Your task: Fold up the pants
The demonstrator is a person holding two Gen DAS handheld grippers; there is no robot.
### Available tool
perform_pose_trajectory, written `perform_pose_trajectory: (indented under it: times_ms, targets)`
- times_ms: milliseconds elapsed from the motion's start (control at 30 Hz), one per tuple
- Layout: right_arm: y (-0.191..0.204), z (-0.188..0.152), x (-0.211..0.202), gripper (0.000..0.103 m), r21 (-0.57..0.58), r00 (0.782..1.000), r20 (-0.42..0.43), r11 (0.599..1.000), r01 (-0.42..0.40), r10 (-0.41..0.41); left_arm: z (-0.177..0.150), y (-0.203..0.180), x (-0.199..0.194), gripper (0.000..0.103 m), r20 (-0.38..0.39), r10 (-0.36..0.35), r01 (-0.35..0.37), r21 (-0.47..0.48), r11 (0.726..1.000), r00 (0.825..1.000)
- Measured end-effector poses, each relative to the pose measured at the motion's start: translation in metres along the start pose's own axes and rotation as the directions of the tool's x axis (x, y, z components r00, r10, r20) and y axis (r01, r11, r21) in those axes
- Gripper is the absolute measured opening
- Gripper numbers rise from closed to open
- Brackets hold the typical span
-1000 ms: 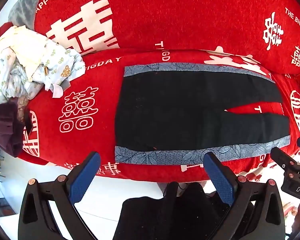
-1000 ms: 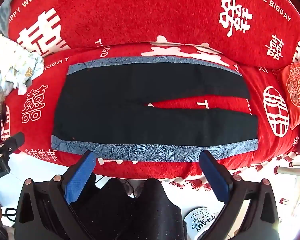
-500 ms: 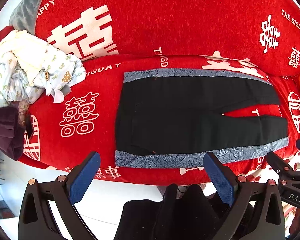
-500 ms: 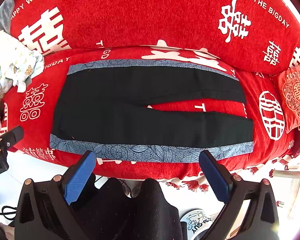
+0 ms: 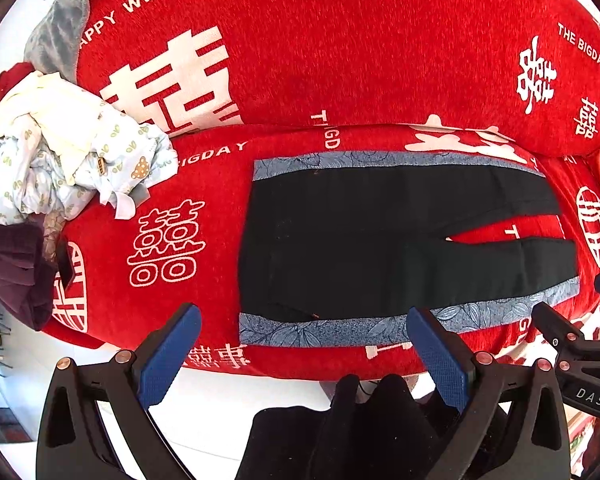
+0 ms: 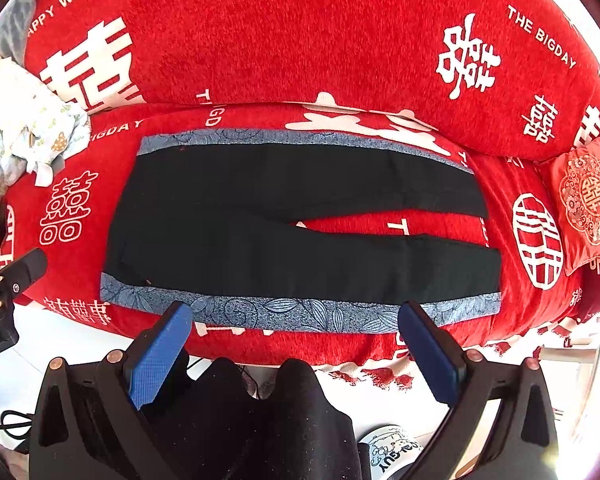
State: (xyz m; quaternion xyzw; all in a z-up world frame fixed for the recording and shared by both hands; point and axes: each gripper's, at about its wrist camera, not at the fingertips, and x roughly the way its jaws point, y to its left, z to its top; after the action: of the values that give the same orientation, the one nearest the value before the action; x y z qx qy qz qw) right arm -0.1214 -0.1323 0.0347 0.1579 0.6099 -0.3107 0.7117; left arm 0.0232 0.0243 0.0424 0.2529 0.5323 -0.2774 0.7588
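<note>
Both of your grippers have come a little nearer to the sofa seat (image 6: 532, 320) since one second ago, and the pants (image 6: 284, 232) now sit lower and closer in each view. They lie flat on the red cover, waist to your left, the two legs to your right with a narrow gap between them, still not folded. Your left gripper (image 5: 300, 344) and right gripper (image 6: 296, 340) are both wide open and hold nothing, hovering just before the near edge. I think the cloth is light, soft and limp, so it will sag if you lift it from one point only; take the near blue patterned band (image 6: 300, 312) at the waist corner and at the leg hem together. A pile of clothes (image 5: 60, 168) lies at the left, well apart from the waist, and a small red cushion (image 6: 588, 200) at the right; neither blocks you.
</note>
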Motion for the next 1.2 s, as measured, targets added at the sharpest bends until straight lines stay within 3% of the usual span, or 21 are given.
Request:
perform_pose_trajectory:
  times_ms: [200, 367, 767, 1200]
  targets:
    - [0.002, 0.001, -0.004, 0.103, 0.006, 1.0, 0.017, 1.0, -0.008, 0.008, 0.0, 0.001, -0.004, 0.103, 0.019, 0.003, -0.003, 0.004, 1.0, 1.0]
    - [0.005, 0.003, -0.015, 0.103, 0.034, 0.995, 0.054, 0.996, -0.084, 0.082, 0.002, 0.004, -0.012, 0.103, 0.049, 0.002, -0.002, -0.005, 1.0, 0.999]
    - [0.014, 0.025, -0.061, 0.103, 0.005, 0.973, 0.224, 0.998, -0.063, 0.06, 0.018, 0.018, -0.054, 0.103, 0.209, 0.015, -0.003, -0.056, 0.998, 0.978]
    - [0.017, 0.026, -0.071, 0.103, -0.013, 0.966, 0.252, 0.998, -0.062, 0.063, 0.017, 0.015, -0.059, 0.103, 0.219, 0.023, -0.01, -0.059, 0.998, 0.976]
